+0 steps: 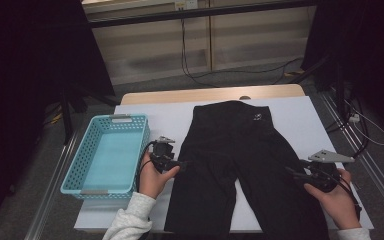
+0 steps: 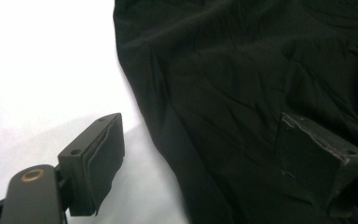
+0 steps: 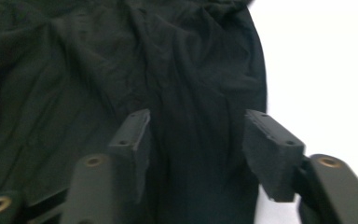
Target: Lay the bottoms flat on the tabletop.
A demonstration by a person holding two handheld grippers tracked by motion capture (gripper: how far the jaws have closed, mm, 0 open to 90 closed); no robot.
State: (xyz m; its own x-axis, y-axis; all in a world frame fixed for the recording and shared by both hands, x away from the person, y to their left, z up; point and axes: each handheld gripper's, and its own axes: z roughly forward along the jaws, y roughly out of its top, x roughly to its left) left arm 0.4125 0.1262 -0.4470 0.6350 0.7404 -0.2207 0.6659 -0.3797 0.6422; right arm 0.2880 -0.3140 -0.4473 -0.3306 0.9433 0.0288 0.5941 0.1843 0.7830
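Note:
A pair of black trousers (image 1: 240, 150) lies flat on a white sheet (image 1: 300, 115), waistband at the far side and legs toward me. My left gripper (image 1: 182, 163) is at the outer edge of the left leg, jaws open. In the left gripper view the trousers (image 2: 242, 70) lie between the wide-apart jaws of that gripper (image 2: 205, 126), one pad over the white sheet (image 2: 42, 70). My right gripper (image 1: 291, 172) is at the outer edge of the right leg. In the right gripper view its jaws (image 3: 200, 119) stand open over wrinkled black cloth (image 3: 98, 70), not pressing it.
A light blue plastic basket (image 1: 121, 118) stands at the left of the table, close to my left hand. The wooden table edge (image 1: 210, 94) shows beyond the sheet. Cables run across the floor behind, and dark stands flank the table.

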